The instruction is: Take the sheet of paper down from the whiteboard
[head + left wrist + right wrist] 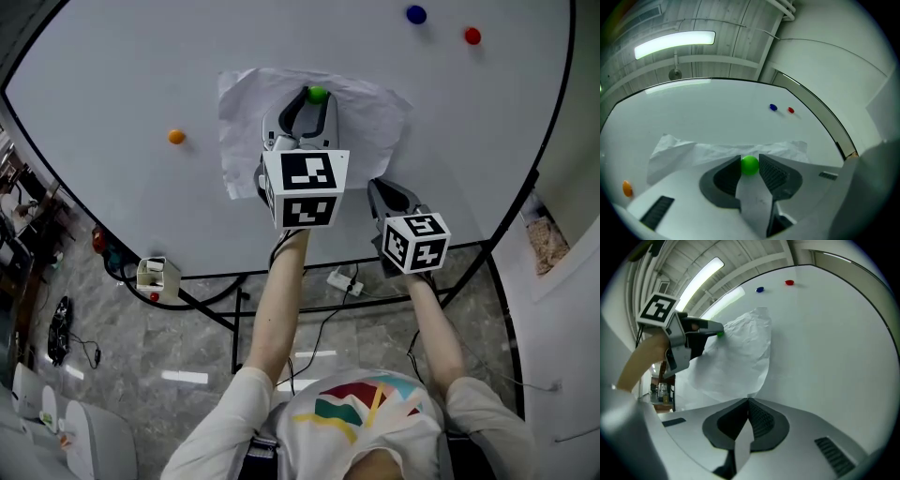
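Right tool (748,400) closed at paper (736,357) lower edge; left tool (750,160) clamps green magnet (750,166) on paper.

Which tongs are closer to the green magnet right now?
Left. The left tongs grip the green magnet near the top of the sheet of paper. The right tongs sit lower, shut at the sheet's lower corner, away from the magnet.

An orange magnet (176,137) is seen well to the left of the left gripper (314,94). A blue magnet (415,14) and a red magnet (472,36) are set near each other, above and to the right of the right gripper (377,186). Below both grippers, a white power strip (343,280) is laid on the marbled floor (141,356). A lit ceiling lamp (675,44) is seen above the left gripper.
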Available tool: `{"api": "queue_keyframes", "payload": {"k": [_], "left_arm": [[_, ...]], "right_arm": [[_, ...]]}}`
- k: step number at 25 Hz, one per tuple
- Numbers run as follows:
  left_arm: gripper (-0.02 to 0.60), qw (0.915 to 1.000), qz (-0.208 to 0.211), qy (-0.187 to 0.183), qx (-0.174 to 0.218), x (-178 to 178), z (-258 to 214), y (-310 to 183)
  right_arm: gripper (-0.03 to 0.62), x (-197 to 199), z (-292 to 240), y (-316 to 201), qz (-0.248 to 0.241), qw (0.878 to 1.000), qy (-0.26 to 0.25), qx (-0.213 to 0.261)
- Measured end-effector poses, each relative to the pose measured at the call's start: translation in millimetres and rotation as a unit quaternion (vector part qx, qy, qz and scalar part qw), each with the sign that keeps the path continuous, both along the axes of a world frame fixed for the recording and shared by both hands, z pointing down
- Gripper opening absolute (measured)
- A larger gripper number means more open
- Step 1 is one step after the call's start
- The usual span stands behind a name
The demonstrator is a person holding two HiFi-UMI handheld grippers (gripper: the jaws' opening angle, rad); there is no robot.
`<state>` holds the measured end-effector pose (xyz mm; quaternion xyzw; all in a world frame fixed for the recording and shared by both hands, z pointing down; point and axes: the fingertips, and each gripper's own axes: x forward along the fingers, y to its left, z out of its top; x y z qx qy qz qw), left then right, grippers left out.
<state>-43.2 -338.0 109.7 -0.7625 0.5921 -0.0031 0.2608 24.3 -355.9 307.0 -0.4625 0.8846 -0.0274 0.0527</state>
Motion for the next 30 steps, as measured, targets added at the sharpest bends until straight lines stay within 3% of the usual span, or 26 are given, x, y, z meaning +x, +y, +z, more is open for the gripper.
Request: {"api": "queue_keyframes", "payload": {"k": [8,21,30], "left_arm": [[0.167,1.0000,0.009,-0.001,0.001,11.7,14.0,3.1],[0.167,0.9997,0.006,-0.001,0.023,1.5,-14.8,4.7],[0.170,0.9993,0.011,0.012,0.035,1.8,-10.9,8.4]], "right_arm": [[0.014,8.3,49.0,10.6,0.005,0.998,0.066,-0.009],[0.014,11.8,80.7,16.5,0.006,0.996,0.073,-0.057],[0.014,34.1,70.0,15.1,0.029,0.997,0.054,-0.045]]}}
